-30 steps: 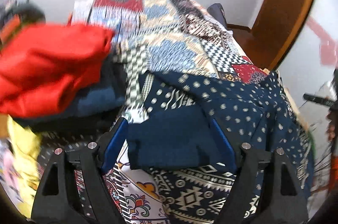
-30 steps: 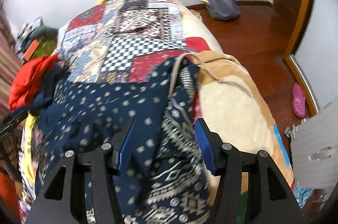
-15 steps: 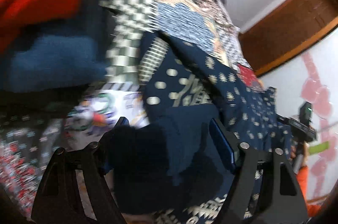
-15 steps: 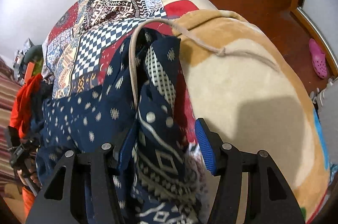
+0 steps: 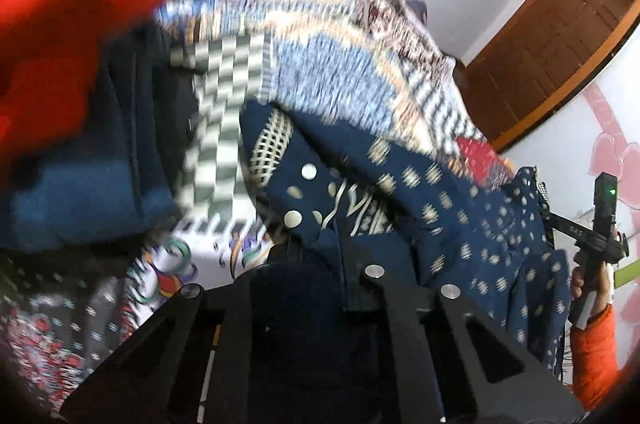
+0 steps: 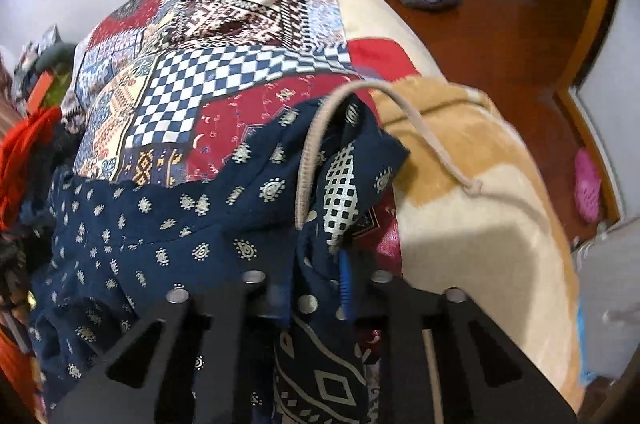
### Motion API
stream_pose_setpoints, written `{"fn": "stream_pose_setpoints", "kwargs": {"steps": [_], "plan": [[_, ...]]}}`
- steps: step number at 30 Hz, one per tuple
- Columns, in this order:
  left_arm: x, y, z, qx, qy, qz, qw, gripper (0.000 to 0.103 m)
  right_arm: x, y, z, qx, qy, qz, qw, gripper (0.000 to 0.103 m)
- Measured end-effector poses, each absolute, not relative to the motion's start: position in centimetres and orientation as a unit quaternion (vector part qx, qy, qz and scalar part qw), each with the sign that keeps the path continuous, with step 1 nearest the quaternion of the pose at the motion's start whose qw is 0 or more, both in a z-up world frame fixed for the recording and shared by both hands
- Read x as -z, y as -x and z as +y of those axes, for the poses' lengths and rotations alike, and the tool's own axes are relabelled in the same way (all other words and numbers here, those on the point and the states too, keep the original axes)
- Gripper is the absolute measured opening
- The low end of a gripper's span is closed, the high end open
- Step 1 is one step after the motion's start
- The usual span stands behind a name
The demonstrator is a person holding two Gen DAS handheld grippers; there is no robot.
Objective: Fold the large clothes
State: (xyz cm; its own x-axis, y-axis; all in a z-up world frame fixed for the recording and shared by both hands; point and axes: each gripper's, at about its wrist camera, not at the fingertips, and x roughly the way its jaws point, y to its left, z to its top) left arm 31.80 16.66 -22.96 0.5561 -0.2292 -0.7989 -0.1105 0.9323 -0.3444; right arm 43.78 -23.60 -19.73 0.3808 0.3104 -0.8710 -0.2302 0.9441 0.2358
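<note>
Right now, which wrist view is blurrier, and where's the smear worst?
Left wrist view: heavy motion blur, worst on the red clothes and the patchwork bedspread; the left gripper itself stays sharp. Right wrist view: mostly crisp, the navy printed garment readable, with fisheye bending at the edges.

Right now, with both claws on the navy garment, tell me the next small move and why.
Probably lift both claws together and draw them apart to stretch the garment flat. The left claw and right claw each appear shut on a bunched edge, the cloth between them sags in wrinkles on the quilt, and a cord trails across the blanket, so keep it slow.
</note>
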Motion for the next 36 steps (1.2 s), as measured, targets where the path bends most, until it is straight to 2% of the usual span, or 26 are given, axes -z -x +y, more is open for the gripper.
{"fn": "stream_pose_setpoints", "kwargs": {"steps": [7, 11, 13, 18, 20, 22, 25, 28, 30, 32, 36], "plan": [[16.3, -33.1, 15.2, 0.017, 0.125, 0.414, 0.902, 0.01, 13.7, -43.4, -22.7, -0.188, -0.036, 0.465, 0.864, 0.009], [13.1, -35.3, 15.7, 0.016, 0.132, 0.376, 0.917, 0.01, 11.7, -44.8, -21.2, -0.185, -0.023, 0.441, 0.878, 0.009], [12.6, -36.8, 15.8, 0.007, 0.12, 0.372, 0.92, 0.01, 11.5, -46.0, -20.6, -0.179, -0.021, 0.434, 0.883, 0.008], [15.7, -39.9, 15.9, 0.021, 0.145, 0.435, 0.888, 0.01, 12.7, -49.6, -21.1, -0.13, -0.016, 0.44, 0.888, 0.006], [17.6, -39.3, 16.0, 0.014, 0.15, 0.456, 0.877, 0.016, 13.4, -50.2, -21.4, -0.125, -0.019, 0.454, 0.882, 0.006], [19.2, -38.5, 16.2, 0.01, 0.154, 0.475, 0.866, 0.038, 14.0, -49.9, -21.7, -0.13, -0.019, 0.462, 0.877, 0.006], [21.2, -36.4, 16.7, -0.019, 0.14, 0.495, 0.858, 0.049, 15.1, -48.9, -21.9, -0.139, -0.012, 0.481, 0.866, 0.006], [21.9, -33.9, 17.0, -0.034, 0.11, 0.496, 0.861, 0.057, 15.9, -47.7, -22.1, -0.147, -0.001, 0.497, 0.855, 0.014], [22.3, -32.4, 17.2, -0.029, 0.105, 0.497, 0.861, 0.06, 16.3, -47.0, -22.3, -0.153, 0.005, 0.503, 0.851, 0.035], [22.8, -31.0, 17.5, -0.023, 0.111, 0.504, 0.856, 0.062, 16.6, -46.7, -22.5, -0.155, 0.005, 0.502, 0.851, 0.047], [24.9, -29.9, 18.4, -0.017, 0.153, 0.521, 0.84, 0.065, 17.9, -46.4, -22.7, -0.167, -0.007, 0.519, 0.838, 0.049]]}}
